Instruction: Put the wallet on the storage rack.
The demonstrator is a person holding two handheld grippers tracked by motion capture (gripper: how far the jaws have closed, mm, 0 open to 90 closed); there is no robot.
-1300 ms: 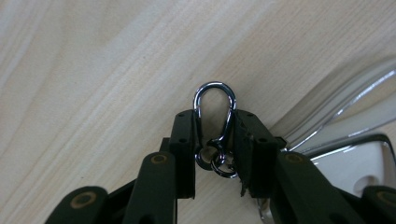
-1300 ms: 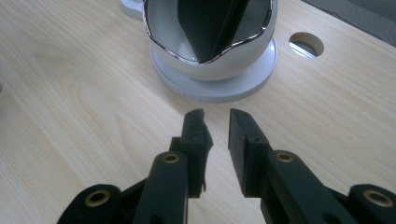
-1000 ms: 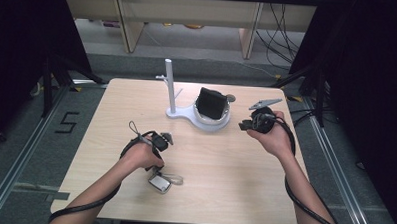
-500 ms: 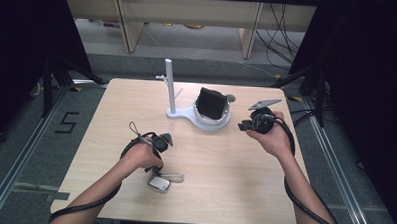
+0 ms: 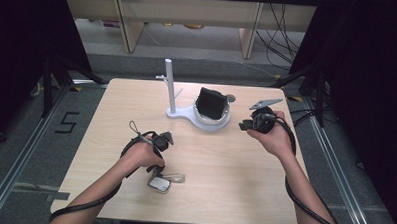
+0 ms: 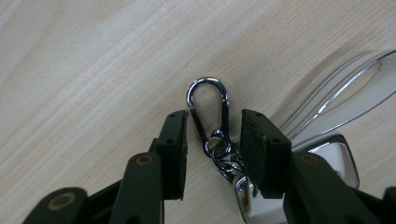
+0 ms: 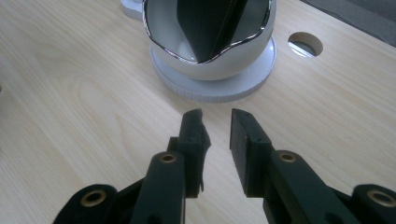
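Left gripper (image 6: 214,140) jaws just opened — carabiner (image 6: 208,109) between, ungripped.

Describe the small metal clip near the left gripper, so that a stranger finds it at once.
Start at the wooden table and go to its near left part, under the left gripper. There the clip lies flat between the open jaws. It is a pear-shaped chrome loop on a short chain, unlike the flat shiny tag behind it.
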